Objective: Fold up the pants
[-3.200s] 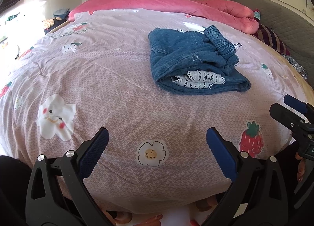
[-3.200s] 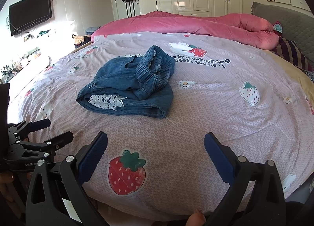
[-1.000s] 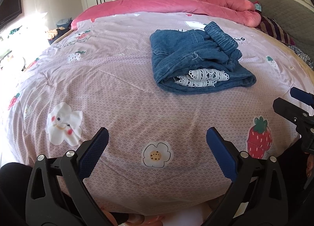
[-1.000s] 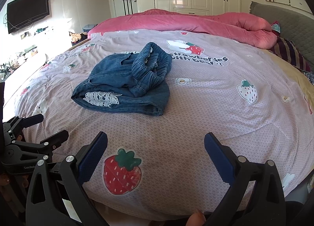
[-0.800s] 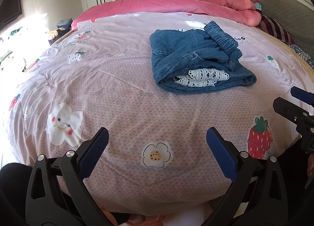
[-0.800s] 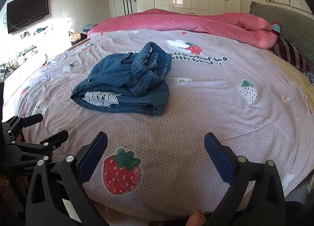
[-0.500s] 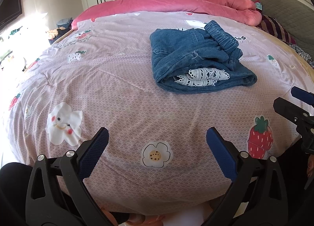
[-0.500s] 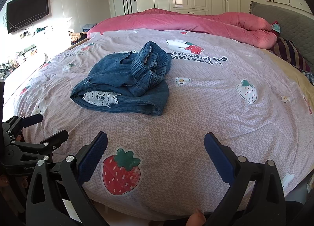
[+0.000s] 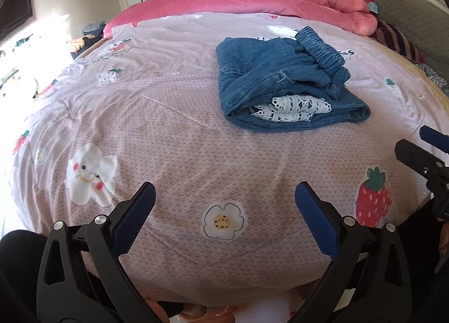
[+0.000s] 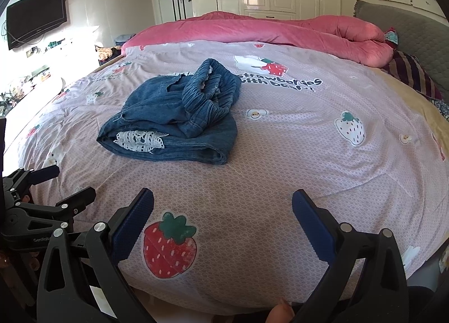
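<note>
Across the bed's quilted pink cover [image 9: 168, 115], denim pants [image 9: 283, 84] are lying bunched, lace showing, while I'm holding my left tool [image 9: 224, 202] and right tool [image 10: 223, 208] wide open, empty.

Pants [image 9: 283, 84] blue denim, white lace trim [image 9: 291, 108]. Bedspread [image 9: 168, 126] pale pink, strawberry and flower prints. Blanket [image 9: 252, 0] upper frame solid pink. Gripper pads [image 9: 134, 217] blue.

bedspread [image 10: 308, 132] print "strawberries with bear"
</note>
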